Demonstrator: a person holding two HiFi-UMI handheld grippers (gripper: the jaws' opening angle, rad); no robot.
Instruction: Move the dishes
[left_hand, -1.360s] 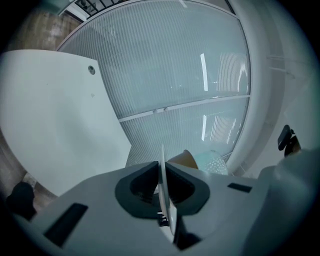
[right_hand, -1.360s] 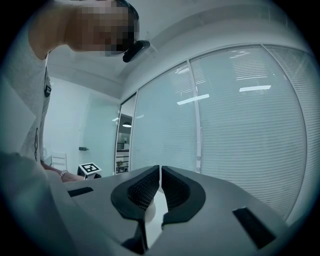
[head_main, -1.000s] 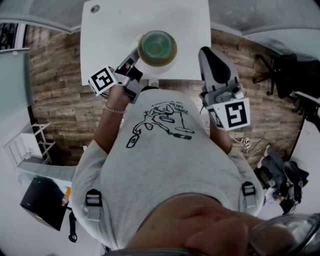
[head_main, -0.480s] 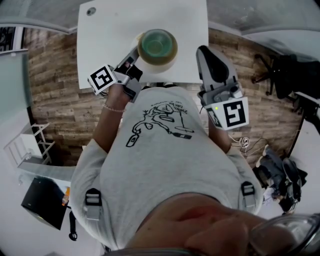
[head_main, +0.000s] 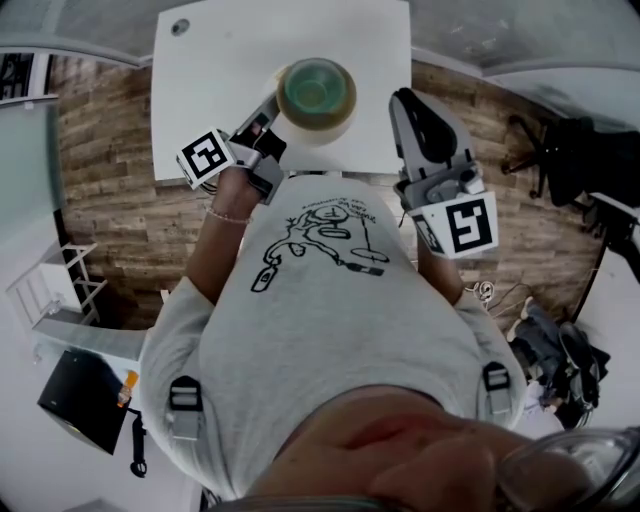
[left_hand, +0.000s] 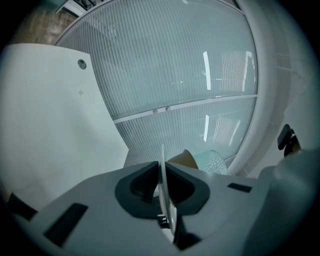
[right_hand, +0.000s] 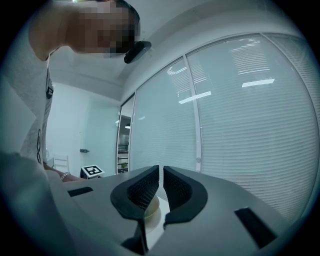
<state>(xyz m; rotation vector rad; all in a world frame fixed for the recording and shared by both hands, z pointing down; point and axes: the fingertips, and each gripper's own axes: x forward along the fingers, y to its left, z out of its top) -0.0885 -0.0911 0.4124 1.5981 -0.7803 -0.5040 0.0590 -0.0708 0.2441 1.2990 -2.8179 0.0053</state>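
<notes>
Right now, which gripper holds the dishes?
The left gripper, shut on the plate under the green bowl; the right gripper is shut on nothing.

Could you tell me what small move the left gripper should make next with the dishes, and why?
Probably lower the plate level onto the white table beneath it: the left gripper is shut on its rim, with the green bowl riding on top.
</notes>
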